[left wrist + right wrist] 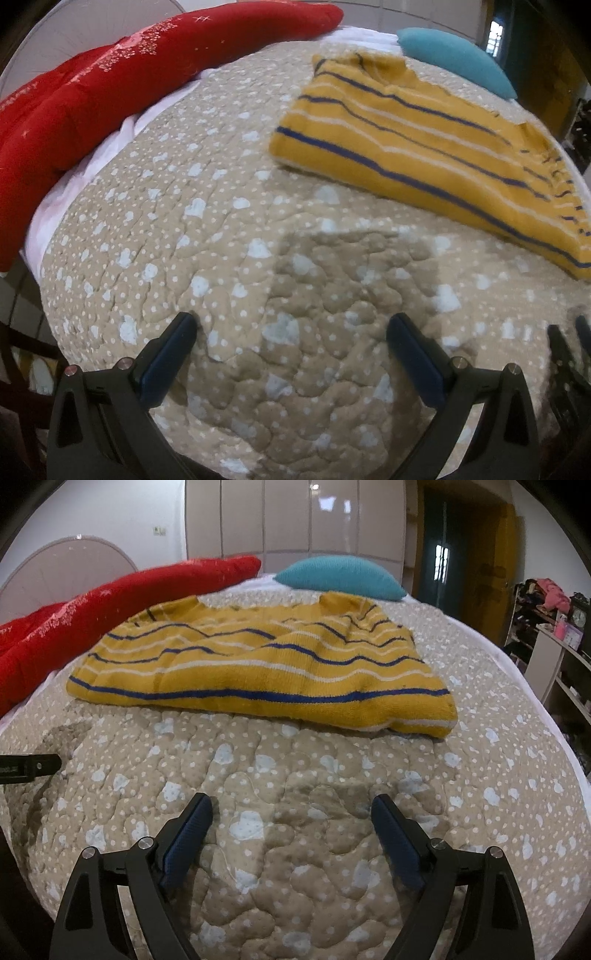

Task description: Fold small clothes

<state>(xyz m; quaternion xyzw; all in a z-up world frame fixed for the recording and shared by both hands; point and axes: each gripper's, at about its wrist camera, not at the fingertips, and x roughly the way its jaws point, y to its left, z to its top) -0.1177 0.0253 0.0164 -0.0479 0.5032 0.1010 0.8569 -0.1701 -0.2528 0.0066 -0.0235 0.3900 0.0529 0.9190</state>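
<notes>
striped sweater [258, 675] folded; both claws empty, spread

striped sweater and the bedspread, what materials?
Sweater: looks like knitted yarn, matte mustard with blue and white stripes; ribbed stitch rows show. Wool or acrylic, can't tell.
Bedspread: quilted woven fabric, probably cotton, matte beige with white dots and hearts; puffy stitched channels show.

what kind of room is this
Most likely a bedroom: a sweater lies on a quilt covering a bed, with a teal pillow at its far end and tall wardrobe doors behind.
</notes>
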